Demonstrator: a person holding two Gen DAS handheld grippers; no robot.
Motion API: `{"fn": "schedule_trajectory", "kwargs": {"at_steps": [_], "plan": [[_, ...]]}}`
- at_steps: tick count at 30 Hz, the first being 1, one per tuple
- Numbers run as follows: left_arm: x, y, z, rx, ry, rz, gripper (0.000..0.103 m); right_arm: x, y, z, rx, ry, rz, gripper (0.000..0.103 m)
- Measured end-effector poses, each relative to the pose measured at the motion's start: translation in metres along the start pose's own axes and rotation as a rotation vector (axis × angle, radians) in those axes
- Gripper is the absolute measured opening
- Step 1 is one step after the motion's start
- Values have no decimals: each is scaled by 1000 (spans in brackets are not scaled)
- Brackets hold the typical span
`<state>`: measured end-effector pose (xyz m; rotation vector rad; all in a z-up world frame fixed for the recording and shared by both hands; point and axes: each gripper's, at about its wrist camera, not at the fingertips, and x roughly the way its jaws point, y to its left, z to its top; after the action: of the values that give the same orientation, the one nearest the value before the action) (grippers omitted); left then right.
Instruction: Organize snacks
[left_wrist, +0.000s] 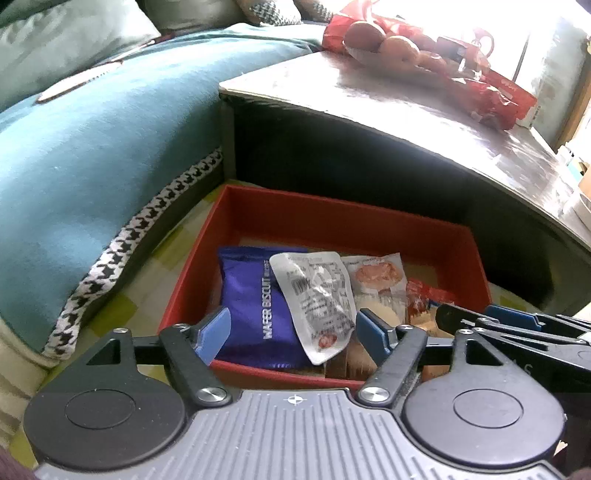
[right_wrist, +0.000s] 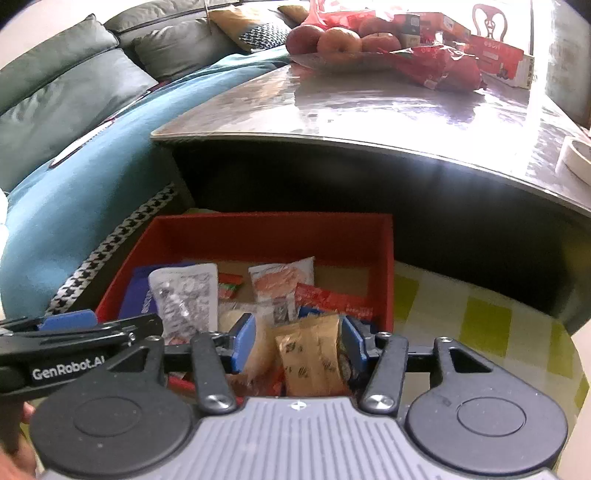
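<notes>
Inside red box (left_wrist: 332, 218), crinkled snack packets (left_wrist: 314, 295)

"WAFER BISCUIT" on purple packet (left_wrist: 258, 306); "GenRobot.AI" on left hand-held gripper (right_wrist: 70, 325).

A teal sofa (left_wrist: 110, 147) with grey cushions (right_wrist: 66, 96) and houndstooth trim (left_wrist: 122, 254) flanks a glossy counter (right_wrist: 369, 110) bearing a plate of apples (right_wrist: 340, 42), above a yellow-checked floor mat (right_wrist: 480, 325).

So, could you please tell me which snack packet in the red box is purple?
The wafer biscuit packet, leftmost in the red box; its neighbours are silver, white or red.
</notes>
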<state>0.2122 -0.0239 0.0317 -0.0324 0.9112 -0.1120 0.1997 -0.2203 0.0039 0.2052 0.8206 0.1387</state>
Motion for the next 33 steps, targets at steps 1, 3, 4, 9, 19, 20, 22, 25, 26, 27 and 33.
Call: {"fn": "schedule_trajectory", "kwargs": {"at_steps": [1,3,4,9,19,20,22,25,26,27,33], "plan": [[-3,-1,-2,3,-5,3,81,-3,1,-3,-2,1,0,58],[-8,-2,-5,9,-11,6,82,-8,2,-7,-7,0,-4,59],[-10,-2,-8,15,-14,9,82,-10,2,-10,-7,2,-5,59],[-19,-1,-19,19,-12,10,83,-20,-1,-20,4,9,-11,60],[-32,-2,-35,32,-16,26,86,-40,1,-37,11,-5,0,62],[-33,-2,-38,35,-15,30,86,-42,2,-38,11,-7,-1,63],[-35,-1,-42,37,-13,32,86,-45,1,-43,9,-5,-6,66],[-38,0,-49,38,-9,35,86,-48,-1,-48,14,1,-8,67],[-39,0,-50,38,-9,37,86,-49,-1,-50,15,1,-9,67],[-40,0,-52,37,-10,41,86,-50,-1,-51,16,1,-10,67],[-46,0,-59,41,-12,46,86,-59,-2,-59,28,-6,-8,67]]}}
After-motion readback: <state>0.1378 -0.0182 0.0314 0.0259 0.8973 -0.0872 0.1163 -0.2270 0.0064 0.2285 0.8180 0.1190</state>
